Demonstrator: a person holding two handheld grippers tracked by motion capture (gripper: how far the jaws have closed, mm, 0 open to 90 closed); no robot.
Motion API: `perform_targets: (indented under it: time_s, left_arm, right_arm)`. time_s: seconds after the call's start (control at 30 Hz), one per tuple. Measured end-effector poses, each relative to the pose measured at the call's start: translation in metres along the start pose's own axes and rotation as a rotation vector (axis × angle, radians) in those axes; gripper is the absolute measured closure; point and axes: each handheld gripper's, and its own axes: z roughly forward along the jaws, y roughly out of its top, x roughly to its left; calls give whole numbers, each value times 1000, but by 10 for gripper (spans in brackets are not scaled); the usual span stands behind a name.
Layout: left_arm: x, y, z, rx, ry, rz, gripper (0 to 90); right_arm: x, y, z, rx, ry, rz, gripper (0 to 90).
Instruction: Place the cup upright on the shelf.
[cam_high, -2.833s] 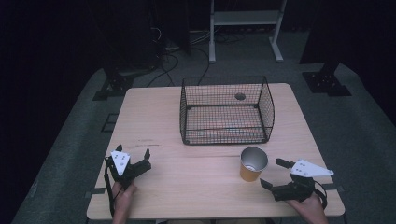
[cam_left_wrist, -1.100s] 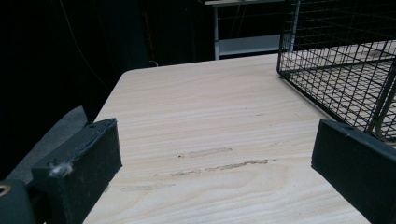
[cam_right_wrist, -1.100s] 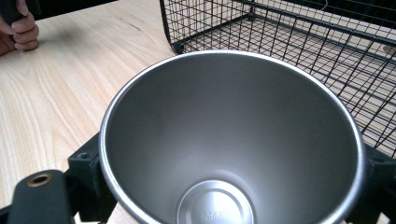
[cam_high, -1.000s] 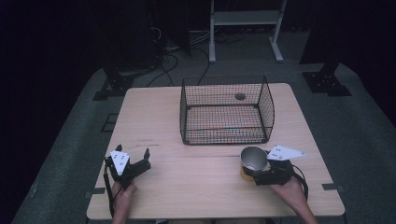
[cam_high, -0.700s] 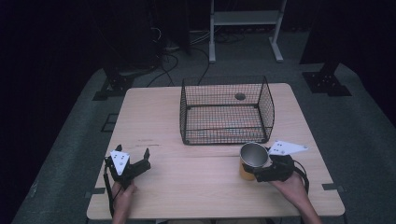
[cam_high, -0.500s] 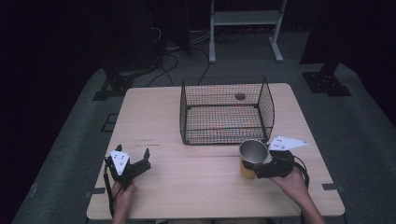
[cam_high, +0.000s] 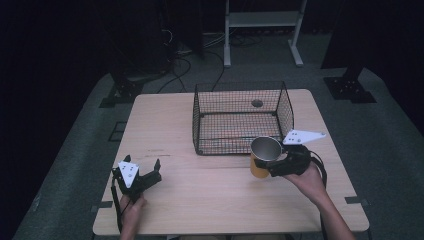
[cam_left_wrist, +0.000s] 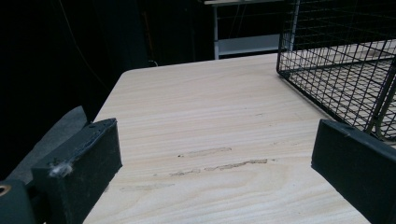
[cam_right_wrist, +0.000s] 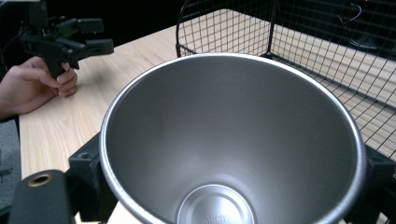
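Cup (cam_high: 265, 157): metal inside, yellow outside, upright, mouth open upward; clamped between the jaws of the right tool (cam_high: 278, 165), just in front of the basket's near right corner, seemingly lifted a little off the bench (cam_high: 165, 120). Seen from the right gripper view as a steel cone (cam_right_wrist: 233, 140) with a round stamped base, one black jaw on each flank.

Right tool: grasping the cup from the right side, grey three-cornered plate on top, held by the right hand (cam_high: 309, 181).

Left tool (cam_high: 145, 176): released, jaws spread wide with bare wood between them, resting near the front left of the bench, held by the left hand (cam_high: 131, 209); also visible at far left in the right gripper view (cam_right_wrist: 91, 35).

Basket (cam_high: 240, 90): black wire, rectangular, open top, standing at the middle of the bench toward the far edge; its near left corner visible at the right of the left gripper view (cam_left_wrist: 336, 70).

Bench: light wood, faint scuff marks (cam_left_wrist: 219, 163) ahead of the left tool.
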Motion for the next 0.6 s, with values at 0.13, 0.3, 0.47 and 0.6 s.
perform_targets:
  time_s: [0.13,0.3,0.47,0.6]
  left_arm:
    - [1,0,0,1,1,-3,8]
    - [1,0,0,2,2,-4,8]
    - [1,0,0,3,3,-7,8]
    - [0,0,0,2,1,-6,8]
  right_arm:
    - [-3,12,-1,-13,1,2,126]
    - [-7,30,3,-11,5,-8,125]
    - [-15,50,11,-5,40,6,125]
    - [-18,65,18,13,38,-6,125]
